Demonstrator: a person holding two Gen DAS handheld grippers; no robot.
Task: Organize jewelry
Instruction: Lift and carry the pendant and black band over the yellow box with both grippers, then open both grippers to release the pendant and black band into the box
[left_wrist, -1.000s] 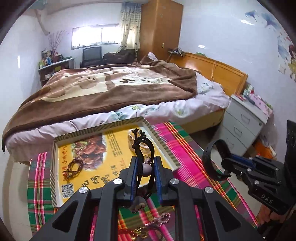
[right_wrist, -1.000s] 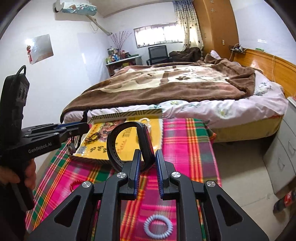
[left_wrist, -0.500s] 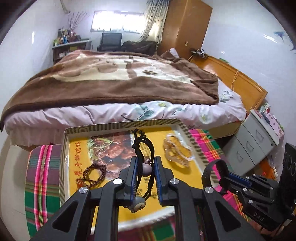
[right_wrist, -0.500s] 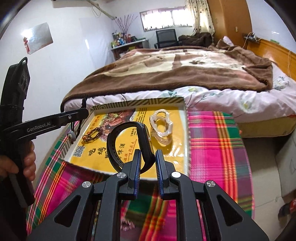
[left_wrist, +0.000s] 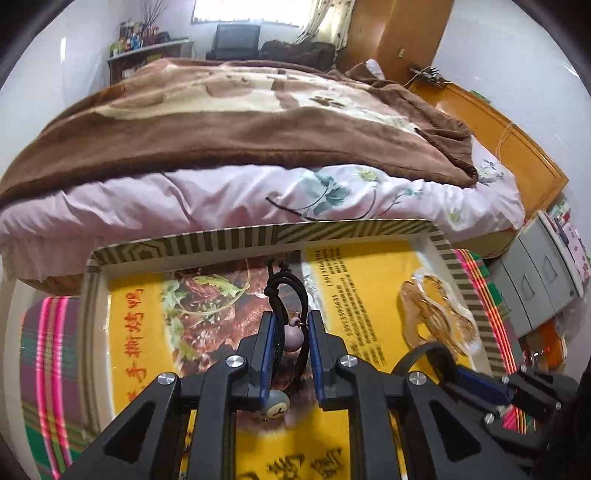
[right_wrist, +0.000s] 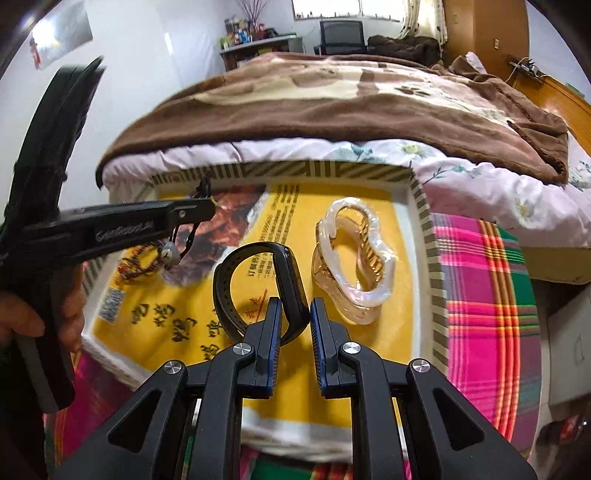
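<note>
My left gripper (left_wrist: 290, 332) is shut on a black cord bracelet (left_wrist: 284, 295) with pale beads, held above the yellow printed tray (left_wrist: 258, 236) with its striped rim. In the right wrist view the left gripper (right_wrist: 207, 206) comes in from the left, the cord bracelet (right_wrist: 173, 251) dangling over the tray's left part. My right gripper (right_wrist: 293, 317) is shut on a black wristband (right_wrist: 288, 280) over the tray's (right_wrist: 424, 229) middle. A translucent hair clip (right_wrist: 354, 266) lies in the tray on the right. A brown bead bracelet (right_wrist: 138, 264) lies on its left.
The tray rests on a pink and green plaid cloth (right_wrist: 487, 295). Right behind it stands a bed with a brown blanket (left_wrist: 240, 118). Grey drawers (left_wrist: 543, 273) stand at the right. A hand (right_wrist: 22, 317) holds the left gripper's handle.
Both grippers have moved forward and down over the tray, each still holding its piece. The tray now fills the lower part of both views.
</note>
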